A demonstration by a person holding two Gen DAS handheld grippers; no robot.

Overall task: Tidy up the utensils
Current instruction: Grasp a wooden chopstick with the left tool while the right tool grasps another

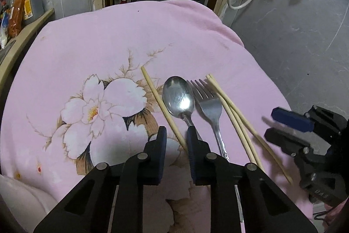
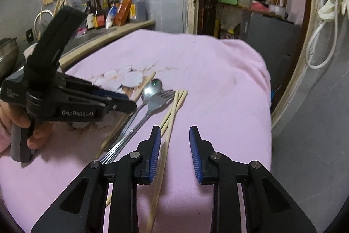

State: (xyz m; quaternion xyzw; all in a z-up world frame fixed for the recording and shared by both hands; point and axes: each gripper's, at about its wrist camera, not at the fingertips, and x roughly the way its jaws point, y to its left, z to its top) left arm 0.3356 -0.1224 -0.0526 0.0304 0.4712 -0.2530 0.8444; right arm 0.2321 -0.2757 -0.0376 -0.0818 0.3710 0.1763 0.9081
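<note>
While the utensils are lying in a row on the pink flowered cloth covering the surface, both claws are hovering over their near ends. The left claw is standing narrowly open, a single chopstick running between its fingers, beside the spoon and fork. The right claw is gaping too, gripping nothing, its left finger lying against the three bundled chopsticks.

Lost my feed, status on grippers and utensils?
Left gripper open over lone chopstick. Right gripper open, chopstick bundle beside left pad. Spoon, fork untouched. Nothing blocking.
</note>
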